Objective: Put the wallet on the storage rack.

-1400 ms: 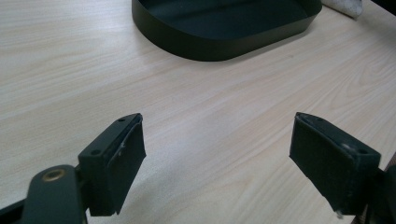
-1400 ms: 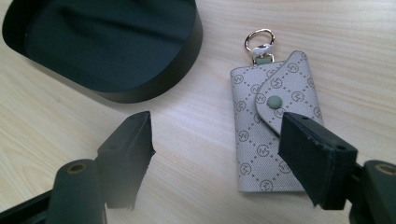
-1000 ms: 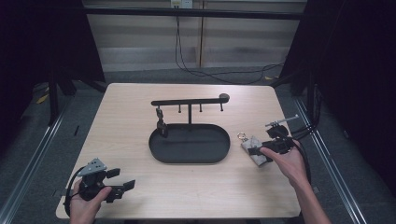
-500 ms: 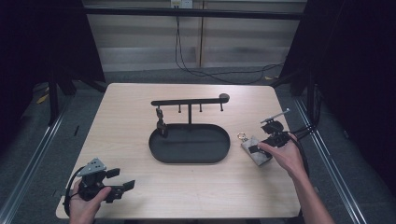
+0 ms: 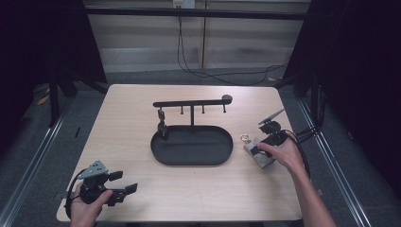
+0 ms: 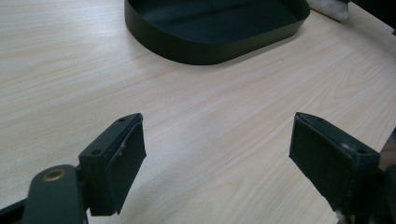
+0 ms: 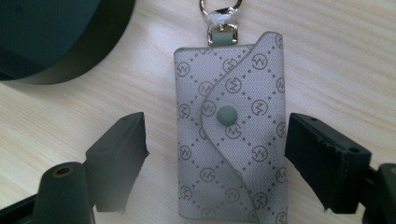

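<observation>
Between the right gripper (image 7: pixel 215 158)'s spread jaws, flat on the table (image 5: pixel 132 113) just right of the oval black tray (image 5: pixel 191 161), lies a grey patterned key pouch (image 7: pixel 231 135), snapped shut and ungrasped; judging so, any hanging on the hook rack (image 5: pixel 191 102) remains. The right gripper view reveals its clasp (image 7: pixel 219 9). The left gripper (image 6: pixel 215 158) hovers with jaws spread and empty near the table's front-left corner.

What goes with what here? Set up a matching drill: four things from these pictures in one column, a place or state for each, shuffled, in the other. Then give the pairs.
Things:
1. key pouch
2. oval tray
3. left tongs
4. hanger rail

Places or states:
A. open over bare wood, near the table's front left corner
B. black, at the middle of the table
C. grey, patterned, snap flap, lying between the open right tongs
D. horizontal bar on a post above the tray's far edge

Pairs: 1-C, 2-B, 3-A, 4-D
</observation>
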`<state>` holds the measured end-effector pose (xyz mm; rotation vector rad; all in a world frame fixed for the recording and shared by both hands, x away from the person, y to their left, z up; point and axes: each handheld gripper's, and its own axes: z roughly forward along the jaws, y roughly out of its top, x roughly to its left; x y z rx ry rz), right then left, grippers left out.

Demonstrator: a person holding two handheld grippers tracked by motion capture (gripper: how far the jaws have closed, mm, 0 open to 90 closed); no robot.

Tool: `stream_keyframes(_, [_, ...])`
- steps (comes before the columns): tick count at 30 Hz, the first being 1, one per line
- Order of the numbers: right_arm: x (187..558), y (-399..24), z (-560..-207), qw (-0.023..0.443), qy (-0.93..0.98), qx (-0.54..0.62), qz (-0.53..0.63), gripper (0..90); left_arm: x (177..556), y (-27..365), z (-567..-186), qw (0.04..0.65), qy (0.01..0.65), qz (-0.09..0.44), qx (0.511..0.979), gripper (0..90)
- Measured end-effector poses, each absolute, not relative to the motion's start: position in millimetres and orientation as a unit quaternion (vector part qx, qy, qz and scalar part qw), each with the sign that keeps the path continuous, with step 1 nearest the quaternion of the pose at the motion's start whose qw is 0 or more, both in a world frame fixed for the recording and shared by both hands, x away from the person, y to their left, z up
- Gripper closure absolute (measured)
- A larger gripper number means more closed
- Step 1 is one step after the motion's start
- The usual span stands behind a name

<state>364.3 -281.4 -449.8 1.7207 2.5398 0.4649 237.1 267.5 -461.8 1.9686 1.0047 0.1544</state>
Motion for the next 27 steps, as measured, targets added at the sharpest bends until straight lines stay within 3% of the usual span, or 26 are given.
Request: stream_keyframes(27, [378.5, -271.1, -474.4, 0.013, 0.831, 0.552, 0.071, 26.4, 237.3, 267.1, -462.4, 0.441, 0.409, 0.064, 0.796, 18.6])
